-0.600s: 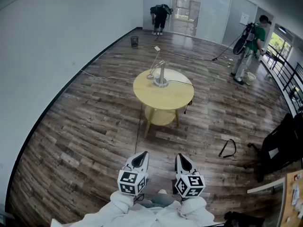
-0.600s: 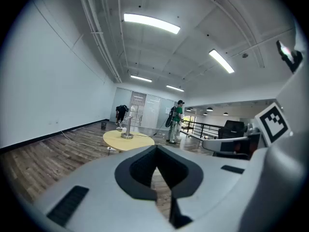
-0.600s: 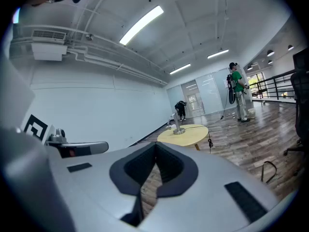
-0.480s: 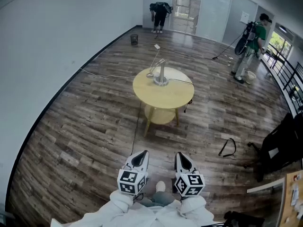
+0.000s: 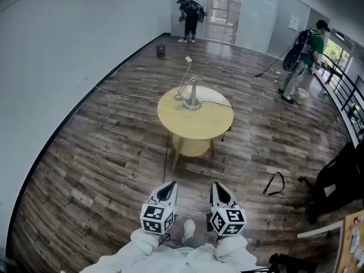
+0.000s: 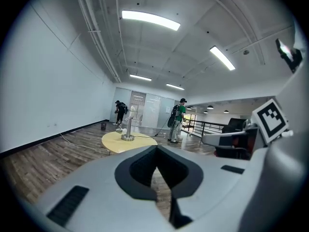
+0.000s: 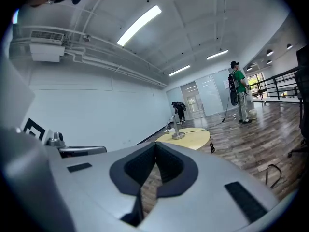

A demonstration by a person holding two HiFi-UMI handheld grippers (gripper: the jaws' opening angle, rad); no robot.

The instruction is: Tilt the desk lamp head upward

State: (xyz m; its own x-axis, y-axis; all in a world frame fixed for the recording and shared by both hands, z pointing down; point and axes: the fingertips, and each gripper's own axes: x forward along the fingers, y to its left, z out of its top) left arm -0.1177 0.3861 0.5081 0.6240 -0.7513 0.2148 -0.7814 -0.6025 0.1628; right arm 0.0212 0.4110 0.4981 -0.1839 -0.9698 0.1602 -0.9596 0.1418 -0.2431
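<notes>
The head view shows the left gripper (image 5: 168, 186) and the right gripper (image 5: 218, 187) side by side, close to the person's white sleeves (image 5: 170, 257). Both point forward over the wood floor (image 5: 114, 152), and a shoe (image 5: 187, 230) shows between them. Only each gripper's own view settles the jaws: both pairs are closed tip to tip with nothing held, just floor in the gap behind the tips. The desk lamp (image 5: 193, 92) stands well ahead of both grippers on a round yellow table (image 5: 196, 124). Its lamp head (image 5: 178, 96) hangs low to the left of the post, near the tabletop. The gripper views add the ceiling lights, which the head view lacks. The left gripper view also catches the right gripper's marker cube (image 6: 270, 120) at its right edge. The head view alone shows a strap (image 5: 274, 182) on the floor, ahead and to the right of the right gripper. Compared with the earlier frames, the grippers keep their place and the table sits slightly nearer. The person by the far door (image 5: 189, 19), bent over before, now stands upright, and the person in green (image 5: 307, 50) has shifted a little.
</notes>
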